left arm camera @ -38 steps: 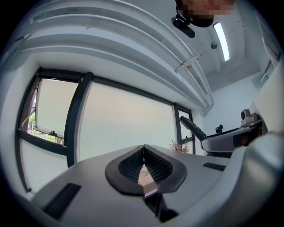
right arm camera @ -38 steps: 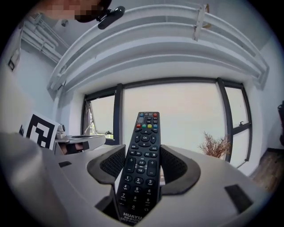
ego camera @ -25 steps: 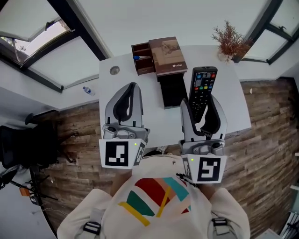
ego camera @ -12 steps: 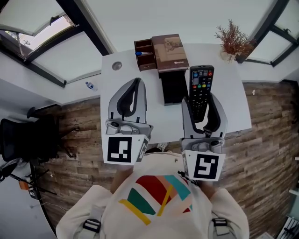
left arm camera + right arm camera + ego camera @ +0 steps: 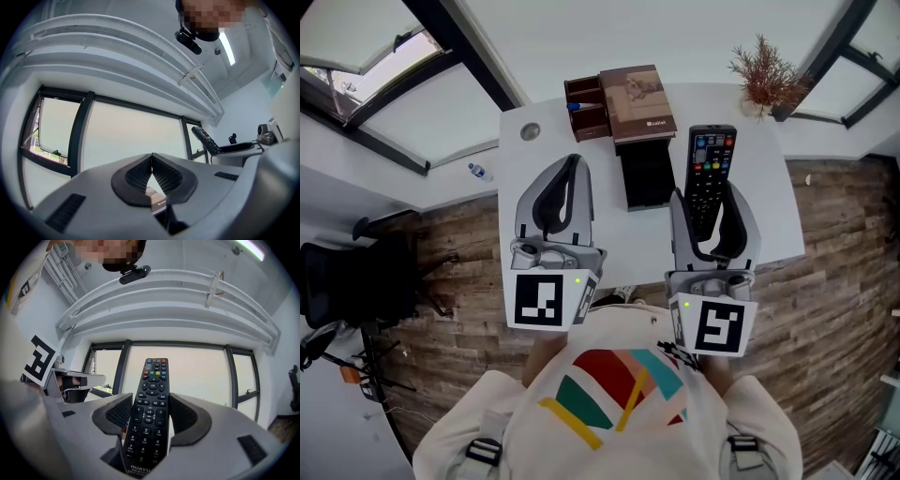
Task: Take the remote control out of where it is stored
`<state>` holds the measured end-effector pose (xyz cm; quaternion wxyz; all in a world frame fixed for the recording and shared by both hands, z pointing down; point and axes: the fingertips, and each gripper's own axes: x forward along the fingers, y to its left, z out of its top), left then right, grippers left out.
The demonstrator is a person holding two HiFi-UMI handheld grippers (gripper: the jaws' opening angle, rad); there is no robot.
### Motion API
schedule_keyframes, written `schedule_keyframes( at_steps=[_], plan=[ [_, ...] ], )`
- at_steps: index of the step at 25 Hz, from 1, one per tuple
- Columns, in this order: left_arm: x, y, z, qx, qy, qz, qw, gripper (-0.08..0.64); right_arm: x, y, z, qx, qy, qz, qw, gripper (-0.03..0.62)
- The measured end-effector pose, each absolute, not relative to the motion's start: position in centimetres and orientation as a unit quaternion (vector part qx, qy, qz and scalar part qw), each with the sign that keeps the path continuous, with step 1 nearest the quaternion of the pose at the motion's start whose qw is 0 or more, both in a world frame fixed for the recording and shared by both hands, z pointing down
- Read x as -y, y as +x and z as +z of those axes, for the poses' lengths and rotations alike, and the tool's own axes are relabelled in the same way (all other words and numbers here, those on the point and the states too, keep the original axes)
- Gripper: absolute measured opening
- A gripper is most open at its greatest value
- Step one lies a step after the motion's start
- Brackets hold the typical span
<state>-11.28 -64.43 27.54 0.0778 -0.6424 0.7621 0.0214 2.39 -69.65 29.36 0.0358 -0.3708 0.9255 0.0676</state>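
Observation:
A black remote control [image 5: 712, 159] with coloured buttons stands between the jaws of my right gripper [image 5: 711, 199], which is shut on its lower half, held above the white table [image 5: 761, 202]. In the right gripper view the remote [image 5: 150, 399] fills the gap, with both ribbed pads [image 5: 118, 412] against its sides. My left gripper [image 5: 571, 161] hovers to the left with its jaws shut and nothing in them; its tips meet in the left gripper view [image 5: 152, 156]. A brown storage box [image 5: 637, 103] with an open black drawer [image 5: 647, 175] sits between the two grippers.
A small brown side tray [image 5: 588, 109] with a blue item adjoins the box. A dried plant in a vase [image 5: 761, 82] stands at the table's back right corner. A round cap [image 5: 531, 132] lies at the back left. Wooden floor surrounds the table.
The right gripper, with the remote in it, has drifted slightly to the right. The left gripper has stayed nearly still and shut.

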Motion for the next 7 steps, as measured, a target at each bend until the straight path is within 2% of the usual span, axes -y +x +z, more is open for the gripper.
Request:
schedule_keyframes(
  at_steps=[7],
  plan=[
    [65.6, -11.9, 28.0, -0.761, -0.644, 0.022, 0.070, 0.008, 70.9, 1.8, 29.6, -0.924, -0.374, 0.068, 0.028, 0.252]
  ],
)
